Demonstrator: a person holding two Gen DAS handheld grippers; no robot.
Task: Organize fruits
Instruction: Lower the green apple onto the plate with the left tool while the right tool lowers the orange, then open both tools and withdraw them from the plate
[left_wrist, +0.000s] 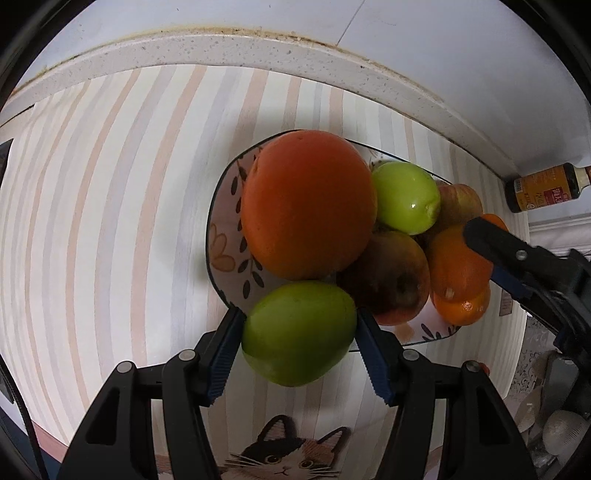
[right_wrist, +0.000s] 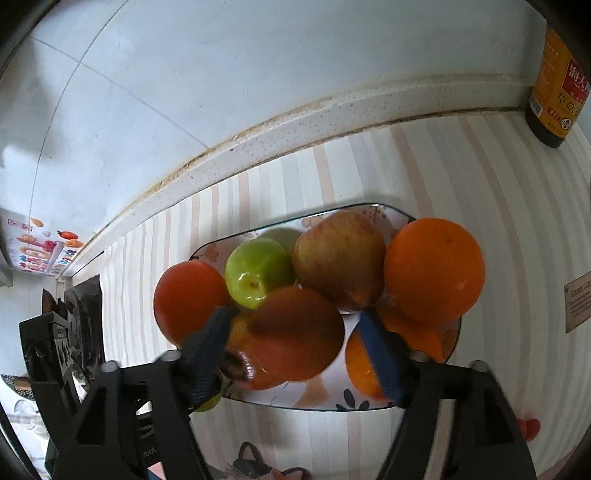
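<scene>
A patterned plate (left_wrist: 221, 236) (right_wrist: 236, 240) holds a pile of fruit: a big orange (left_wrist: 306, 203), a green apple (left_wrist: 406, 199) (right_wrist: 258, 273), a yellow-red apple (right_wrist: 340, 258) and smaller oranges (left_wrist: 458, 266). My left gripper (left_wrist: 299, 354) is shut on a second green apple (left_wrist: 299, 332), held over the plate's near rim. My right gripper (right_wrist: 295, 350) stands open around a dark red apple (right_wrist: 295, 332) lying on the pile. A gap shows at its right pad. One of its fingers (left_wrist: 476, 232) reaches in from the right in the left wrist view.
A dark sauce bottle (left_wrist: 543, 188) (right_wrist: 557, 81) stands at the back right by the tiled wall. A striped mat with a cat picture (left_wrist: 284, 458) covers the counter. A raised speckled ledge (left_wrist: 258, 48) runs along the back. A black stove (right_wrist: 81, 306) lies left.
</scene>
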